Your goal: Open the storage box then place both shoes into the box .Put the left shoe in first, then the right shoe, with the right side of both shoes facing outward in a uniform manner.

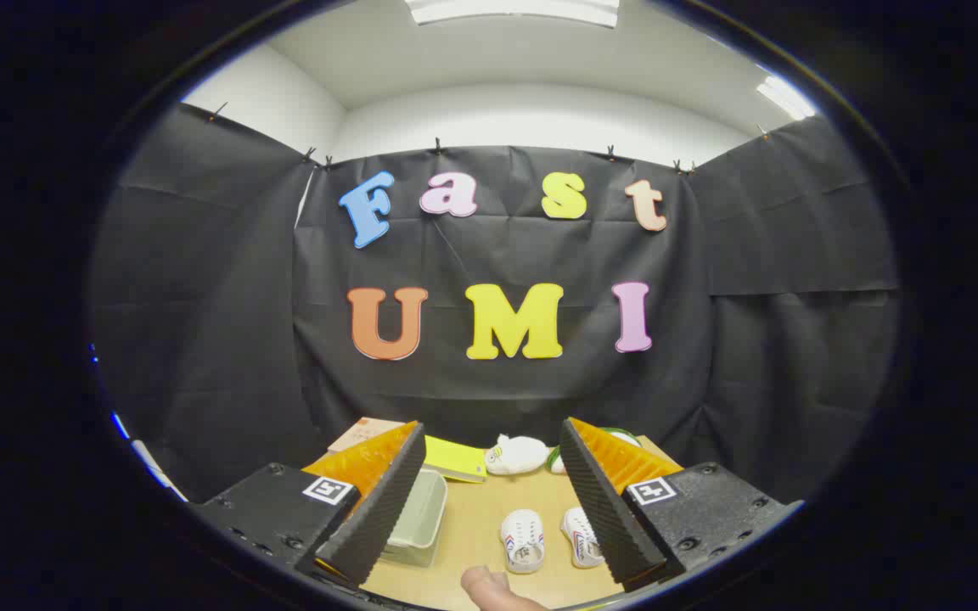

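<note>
Two shoes (550,540) lie side by side, seemingly lengthwise away, between the spread, empty claw (489,509).

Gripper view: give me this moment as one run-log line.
gripper: open, holding nothing | storage box: by the left finger, on table | two shoes: on table, between fingers | hand: near edge
</note>
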`<act>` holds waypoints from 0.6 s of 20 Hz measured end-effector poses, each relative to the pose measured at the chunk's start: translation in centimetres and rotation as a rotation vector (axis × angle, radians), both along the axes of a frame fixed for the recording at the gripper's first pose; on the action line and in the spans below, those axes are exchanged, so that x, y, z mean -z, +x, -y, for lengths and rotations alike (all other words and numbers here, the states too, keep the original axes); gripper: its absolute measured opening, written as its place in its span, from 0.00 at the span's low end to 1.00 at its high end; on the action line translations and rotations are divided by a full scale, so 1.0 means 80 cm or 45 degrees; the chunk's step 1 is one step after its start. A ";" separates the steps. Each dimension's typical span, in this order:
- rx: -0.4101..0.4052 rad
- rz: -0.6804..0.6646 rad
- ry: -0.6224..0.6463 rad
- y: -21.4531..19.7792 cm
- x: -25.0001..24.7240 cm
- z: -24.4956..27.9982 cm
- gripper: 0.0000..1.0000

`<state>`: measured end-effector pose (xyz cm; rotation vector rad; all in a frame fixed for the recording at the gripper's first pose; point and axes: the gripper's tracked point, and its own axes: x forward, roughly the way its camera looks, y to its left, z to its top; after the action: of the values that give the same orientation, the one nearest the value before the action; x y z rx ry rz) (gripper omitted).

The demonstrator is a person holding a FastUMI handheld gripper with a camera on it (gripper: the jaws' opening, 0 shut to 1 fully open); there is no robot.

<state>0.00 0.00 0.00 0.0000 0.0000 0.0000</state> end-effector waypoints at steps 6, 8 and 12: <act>0.010 -0.022 0.030 0.005 0.006 0.017 1.00; 0.018 -0.011 0.013 0.006 0.003 0.019 1.00; 0.004 -0.021 0.010 0.008 0.011 0.014 1.00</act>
<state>0.63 -1.11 -0.91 0.0081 0.0164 -0.0030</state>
